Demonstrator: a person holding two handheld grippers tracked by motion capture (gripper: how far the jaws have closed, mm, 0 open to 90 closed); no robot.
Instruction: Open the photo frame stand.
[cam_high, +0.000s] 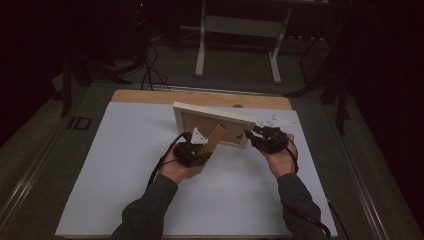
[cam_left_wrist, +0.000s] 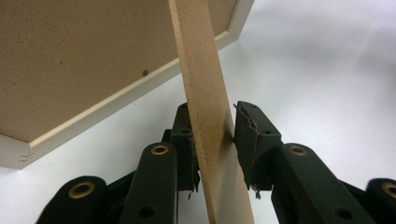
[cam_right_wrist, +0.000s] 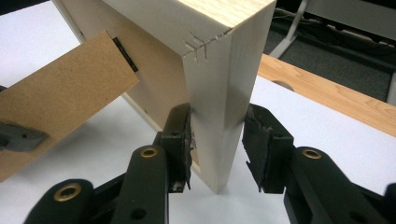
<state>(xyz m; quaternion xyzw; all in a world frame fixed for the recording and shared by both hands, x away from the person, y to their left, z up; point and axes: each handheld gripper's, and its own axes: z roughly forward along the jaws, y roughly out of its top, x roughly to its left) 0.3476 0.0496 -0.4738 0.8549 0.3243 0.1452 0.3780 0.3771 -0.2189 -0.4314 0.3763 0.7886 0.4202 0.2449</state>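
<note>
A light wooden picture frame (cam_high: 215, 119) stands tilted on the white board (cam_high: 125, 170), its brown back panel (cam_left_wrist: 70, 60) facing me. A brown fold-out stand (cam_high: 216, 137) hangs from the back. My left gripper (cam_high: 199, 150) is shut on this stand (cam_left_wrist: 210, 116); in the left gripper view both pads press its flat sides. My right gripper (cam_high: 256, 134) grips the frame's right side. In the right gripper view its jaws (cam_right_wrist: 217, 140) close on the pale frame edge (cam_right_wrist: 224, 88) near the lower corner, and the stand (cam_right_wrist: 60, 107) shows at the left.
The white board lies on a wooden table whose bare strip (cam_high: 200, 97) shows at the far edge. Beyond it stand the white legs of another table (cam_high: 240, 30) and cables on the floor (cam_high: 150, 70). Dark rails flank the table.
</note>
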